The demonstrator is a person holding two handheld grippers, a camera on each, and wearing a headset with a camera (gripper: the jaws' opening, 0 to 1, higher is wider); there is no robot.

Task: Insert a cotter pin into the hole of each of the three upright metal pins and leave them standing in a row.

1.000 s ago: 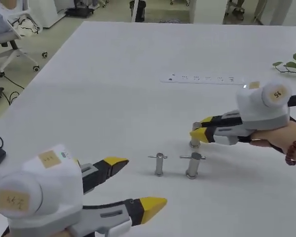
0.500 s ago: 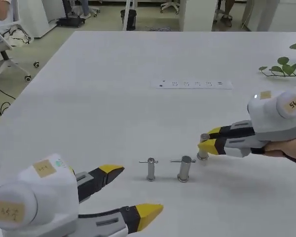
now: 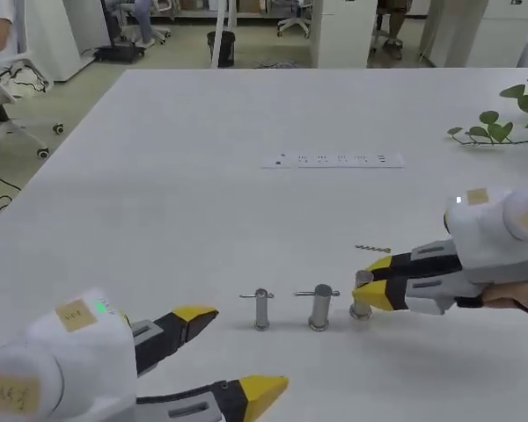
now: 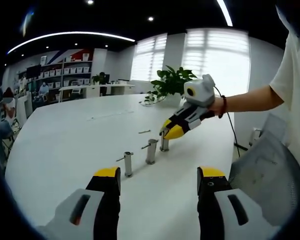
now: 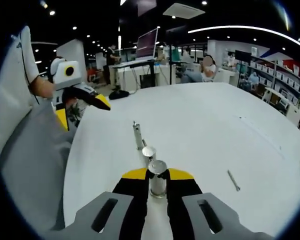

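Observation:
Three upright metal pins stand in a row near the table's front. The left pin (image 3: 261, 309) and the middle pin (image 3: 319, 308) each carry a cotter pin through the top. My right gripper (image 3: 370, 288) is shut on the right pin (image 3: 362, 299), which shows between its jaws (image 5: 157, 172) in the right gripper view. A loose cotter pin (image 3: 372, 250) lies flat just behind that gripper. My left gripper (image 3: 233, 352) hovers open at the lower left, nothing between its fingers, a short way from the left pin (image 4: 128, 163).
A white power strip (image 3: 333, 160) lies across the middle of the table. A leafy plant (image 3: 502, 127) reaches in at the far right edge. Office chairs and desks stand beyond the table's far and left edges.
My right gripper has carried the third pin nearer and into line with the other two. The loose cotter pin behind it has come into sight. The left gripper stays open.

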